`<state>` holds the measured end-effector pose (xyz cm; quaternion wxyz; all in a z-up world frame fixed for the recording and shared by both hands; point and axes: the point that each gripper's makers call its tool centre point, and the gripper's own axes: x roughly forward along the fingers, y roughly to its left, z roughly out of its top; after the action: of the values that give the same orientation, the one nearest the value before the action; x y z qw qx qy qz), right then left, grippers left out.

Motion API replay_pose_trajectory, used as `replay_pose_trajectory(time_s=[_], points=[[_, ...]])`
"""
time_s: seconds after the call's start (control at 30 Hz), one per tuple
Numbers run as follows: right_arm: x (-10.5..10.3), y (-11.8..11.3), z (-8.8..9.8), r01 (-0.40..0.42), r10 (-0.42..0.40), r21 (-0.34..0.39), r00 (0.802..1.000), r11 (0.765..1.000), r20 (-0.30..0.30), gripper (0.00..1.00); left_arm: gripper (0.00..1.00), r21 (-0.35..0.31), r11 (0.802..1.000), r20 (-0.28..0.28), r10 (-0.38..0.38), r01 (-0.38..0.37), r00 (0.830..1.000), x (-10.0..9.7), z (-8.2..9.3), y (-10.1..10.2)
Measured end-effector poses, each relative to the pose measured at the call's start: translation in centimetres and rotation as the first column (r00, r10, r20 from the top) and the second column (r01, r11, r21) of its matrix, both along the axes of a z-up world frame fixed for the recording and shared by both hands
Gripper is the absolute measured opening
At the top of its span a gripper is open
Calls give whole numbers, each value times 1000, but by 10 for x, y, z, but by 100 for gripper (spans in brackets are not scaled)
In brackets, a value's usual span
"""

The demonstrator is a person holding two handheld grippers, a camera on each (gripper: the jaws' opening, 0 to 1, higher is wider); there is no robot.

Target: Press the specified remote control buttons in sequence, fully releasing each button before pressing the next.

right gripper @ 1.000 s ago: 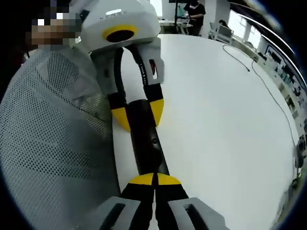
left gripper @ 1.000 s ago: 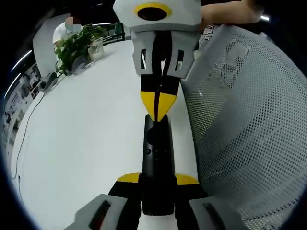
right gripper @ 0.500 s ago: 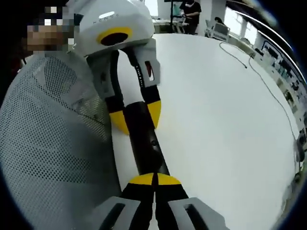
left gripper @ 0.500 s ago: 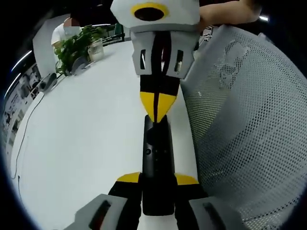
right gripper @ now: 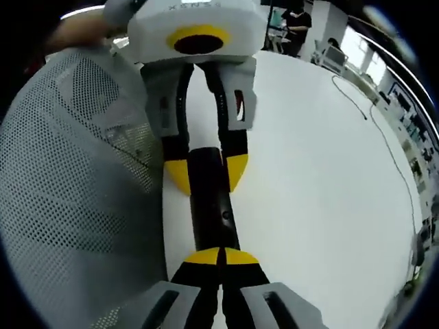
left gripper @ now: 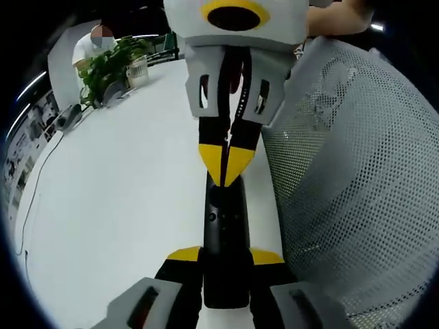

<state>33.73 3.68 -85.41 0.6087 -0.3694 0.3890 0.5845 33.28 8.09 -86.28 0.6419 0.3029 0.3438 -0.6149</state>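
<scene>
The remote control [left gripper: 224, 226] is lying lengthwise on the white table [left gripper: 123, 192], close along the table edge where a grey mesh chair back [left gripper: 357, 171] is standing. The left gripper [left gripper: 225, 257] is holding the near end of the remote control, its yellow-tipped jaws set apart to the width of the black body and closed against both its sides. In the right gripper view this same hold is showing at the far end of the remote control [right gripper: 209, 205], with the left gripper [right gripper: 207, 171] straddling it. The right gripper [right gripper: 221, 256] is presenting its jaws drawn together, the two yellow tips meeting with only a thin seam between them and nothing held, and these joined tips are sitting on or just above the top face of the remote control; whether a button is actually being depressed cannot be told. From the left gripper view the right gripper [left gripper: 226, 161] is reaching in from the far side, its closed point resting over the remote control just beyond the small buttons. By judgement, a press step is in hand. The next move is calling for a clean lift of the right tips before shifting to the next button, with the left hold unchanged. A potted plant [left gripper: 110, 65] is standing well apart.
</scene>
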Motion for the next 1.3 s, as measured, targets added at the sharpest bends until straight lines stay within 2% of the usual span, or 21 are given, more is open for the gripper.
replay_pose_trajectory(time_s=[0.1,0.2,0.37,0.4,0.6,0.73,0.8,0.83,0.9,0.93,1.1,1.3], points=[[0,-1,2,39,-38,30,998,999,-45,0,24,-3,1000,-1,2,-2,1000,0,0,0],[0,0,4,36,-35,35,998,999,-45,4,24,-4,1000,-3,4,-4,1000,0,0,0],[-1,5,-1,8,-8,15,999,1000,-42,3,24,-3,1000,-3,3,-3,1000,0,0,0],[4,3,-1,-26,26,-8,1000,1000,-2,1,24,-4,1000,-4,4,-4,1000,0,0,0],[2,4,-1,-60,60,-13,998,998,-13,1,24,-13,1000,-11,10,-10,1000,1,1,-1],[-4,4,2,-29,29,12,998,1000,-64,8,24,-12,1000,-10,10,-10,1000,1,1,-1],[0,2,0,-27,27,17,1000,1000,-10,5,24,-11,1000,-9,9,-9,1000,1,1,-1],[-3,4,0,-54,54,16,999,998,-2,5,24,-8,1000,-8,7,-7,1000,1,1,-1],[-3,4,-1,-32,32,0,999,999,4,5,24,-8,1000,-8,7,-7,1000,1,0,0],[-2,4,-1,-67,67,-13,997,998,26,5,24,-8,1000,-8,7,-7,1000,1,0,0],[-3,5,-3,-68,70,-35,996,997,47,5,24,-6,1000,-5,4,-4,1000,1,0,0],[-1,4,-3,-34,36,-43,999,998,41,5,24,-15,1000,-8,9,-9,1000,1,0,0]])
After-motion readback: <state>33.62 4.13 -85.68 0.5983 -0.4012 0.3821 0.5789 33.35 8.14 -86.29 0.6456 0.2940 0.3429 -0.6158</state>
